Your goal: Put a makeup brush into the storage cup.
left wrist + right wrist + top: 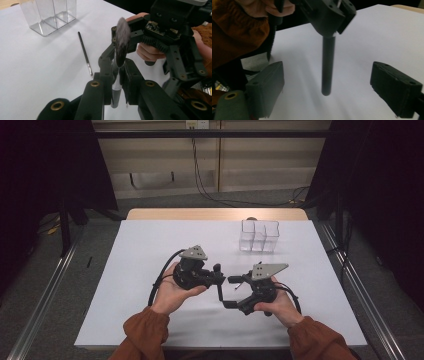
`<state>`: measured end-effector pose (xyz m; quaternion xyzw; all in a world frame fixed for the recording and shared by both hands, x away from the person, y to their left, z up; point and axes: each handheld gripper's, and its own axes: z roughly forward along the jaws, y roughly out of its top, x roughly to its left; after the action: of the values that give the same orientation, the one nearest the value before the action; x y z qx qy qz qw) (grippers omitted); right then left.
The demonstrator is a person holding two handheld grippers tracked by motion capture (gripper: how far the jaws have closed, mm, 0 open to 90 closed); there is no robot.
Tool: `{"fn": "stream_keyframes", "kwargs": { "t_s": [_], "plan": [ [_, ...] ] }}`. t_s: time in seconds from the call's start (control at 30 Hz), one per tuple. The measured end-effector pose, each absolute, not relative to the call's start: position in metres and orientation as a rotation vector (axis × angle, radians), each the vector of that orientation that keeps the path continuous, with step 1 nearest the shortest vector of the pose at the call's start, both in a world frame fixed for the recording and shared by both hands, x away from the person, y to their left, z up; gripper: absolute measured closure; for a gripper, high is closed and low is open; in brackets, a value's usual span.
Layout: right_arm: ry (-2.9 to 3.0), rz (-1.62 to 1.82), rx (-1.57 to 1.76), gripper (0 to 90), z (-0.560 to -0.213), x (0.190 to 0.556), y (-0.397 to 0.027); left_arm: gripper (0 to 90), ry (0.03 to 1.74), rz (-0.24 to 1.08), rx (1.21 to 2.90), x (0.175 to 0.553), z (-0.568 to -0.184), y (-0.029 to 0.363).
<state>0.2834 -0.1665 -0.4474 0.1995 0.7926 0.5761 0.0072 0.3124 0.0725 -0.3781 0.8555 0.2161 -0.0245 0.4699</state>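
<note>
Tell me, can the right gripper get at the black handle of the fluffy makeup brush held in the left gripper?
Probably yes. The right gripper has its jaws open on either side of the black handle, with nothing between them and it.

**Left clamped, right gaping**

Left black two-jaw gripper (pixel 218 274) in the left hand (pixel 172 292), palm cupped under it, jaws clamped tight, pointing right. Right black two-jaw gripper (pixel 231 292) in the right hand (pixel 279 306), jaws wide apart, facing left. Both forearms enter over the table's near edge.
</note>
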Motion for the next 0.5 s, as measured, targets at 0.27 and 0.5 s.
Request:
{"fn": "stream_keyframes", "kwargs": {
  "t_s": [0.27,0.5],
  "plan": [
    [2.47,1.715,0.696,11.0,-0.4473,0.2844,-0.1598,79.7,0.534,-0.066,2.092,0.3131,-0.3802,0.0713],
    [2.455,1.748,0.671,34.6,-0.446,0.2842,-0.1588,79.8,0.532,-0.065,2.096,0.3121,-0.3829,0.0678]
  ]
}}
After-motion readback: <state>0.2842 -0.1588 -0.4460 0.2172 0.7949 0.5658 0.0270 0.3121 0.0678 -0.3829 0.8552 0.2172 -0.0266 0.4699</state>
